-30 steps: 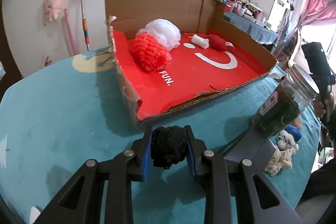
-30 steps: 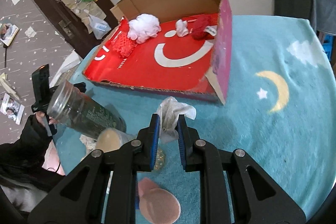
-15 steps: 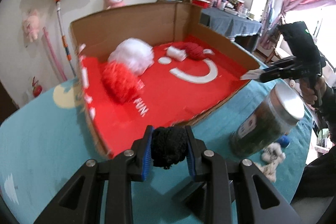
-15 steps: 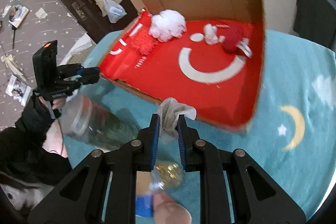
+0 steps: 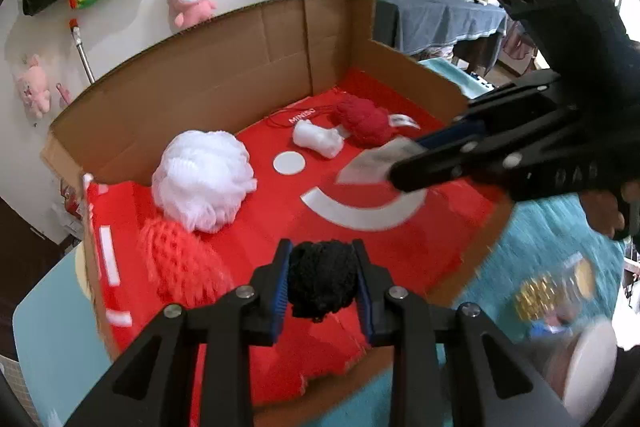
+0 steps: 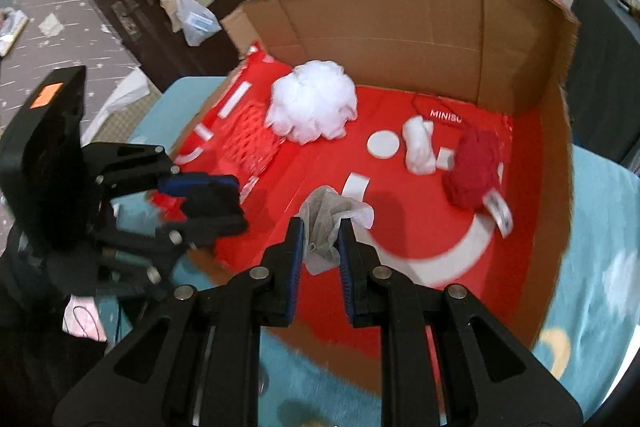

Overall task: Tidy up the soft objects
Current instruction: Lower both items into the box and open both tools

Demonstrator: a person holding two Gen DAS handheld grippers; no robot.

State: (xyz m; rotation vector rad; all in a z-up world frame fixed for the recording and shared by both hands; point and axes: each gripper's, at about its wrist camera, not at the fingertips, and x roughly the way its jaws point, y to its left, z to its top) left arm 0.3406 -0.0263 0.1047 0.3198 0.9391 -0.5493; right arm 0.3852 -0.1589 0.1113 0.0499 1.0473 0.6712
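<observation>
Both grippers have swung in over the cardboard box (image 5: pixel 224 67) since a second ago; left gripper (image 5: pixel 322 281) squeezes a squishy black pom-pom (image 5: pixel 320 279), right gripper (image 6: pixel 319 247) pinches a floppy, feather-light mesh cloth (image 6: pixel 326 215), white pouf (image 6: pixel 312 107) at 11 o'clock

Two wrist fisheyes, each looking steeply down along its own fingers, close over the open cardboard box (image 5: pixel 224 67); same red box floor (image 6: pixel 400 195) shared.

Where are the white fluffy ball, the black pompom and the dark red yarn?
white fluffy ball (image 5: pixel 202 179): left wrist view, middle of the puff.
black pompom (image 5: pixel 322 279): left wrist view, its front, between the jaws.
dark red yarn (image 6: pixel 474 173): right wrist view, middle of the bundle.
</observation>
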